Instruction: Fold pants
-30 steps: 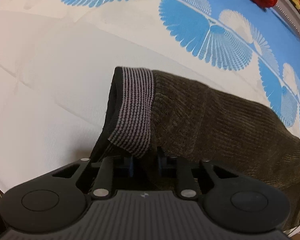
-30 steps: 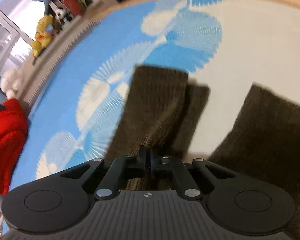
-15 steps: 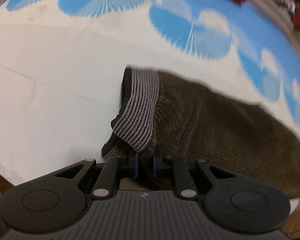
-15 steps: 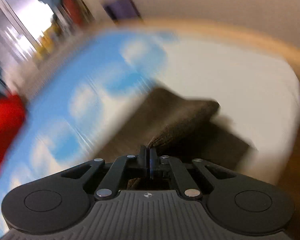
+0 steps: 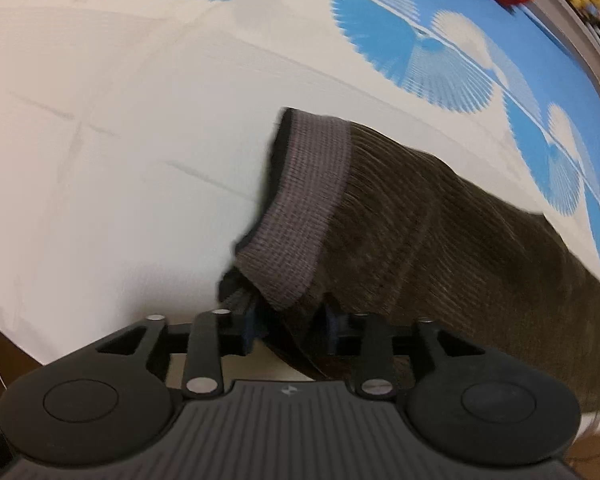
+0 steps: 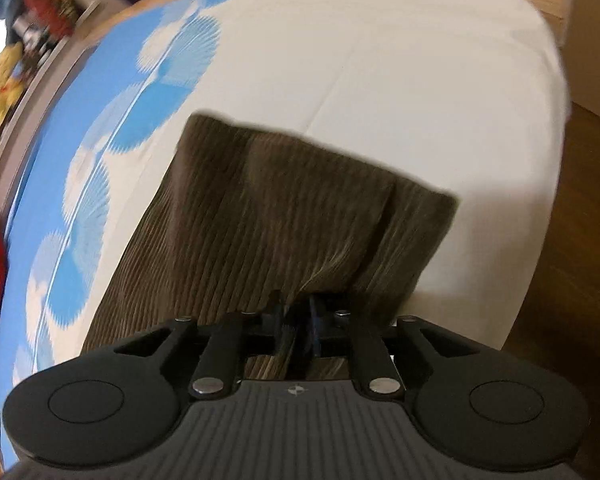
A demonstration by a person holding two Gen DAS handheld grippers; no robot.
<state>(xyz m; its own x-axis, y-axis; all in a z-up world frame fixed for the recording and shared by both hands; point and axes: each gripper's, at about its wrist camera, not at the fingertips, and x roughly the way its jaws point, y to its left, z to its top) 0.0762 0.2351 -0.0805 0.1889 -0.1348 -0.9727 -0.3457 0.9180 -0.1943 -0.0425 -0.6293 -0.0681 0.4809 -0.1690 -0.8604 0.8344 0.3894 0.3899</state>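
Both my views are evenly lit by soft indoor light, with no glare. The fisheye bends the bed into a dome and curves its edges hard. Motion blur smears the blue print and the shelf clutter in my right view; my left view is softer toward its rim. The pants cast a dim, short shadow.

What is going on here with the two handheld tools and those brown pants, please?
A person is folding dark brown corduroy pants on a white and blue fan-patterned bedsheet. The left tool sits at the grey ribbed waistband, its jaws opening with fabric between them. The right tool is at the other end of the pants, jaws also opening around a pinch of corduroy. The pants lie doubled over, so the fold looks just laid down and both tools are letting go.
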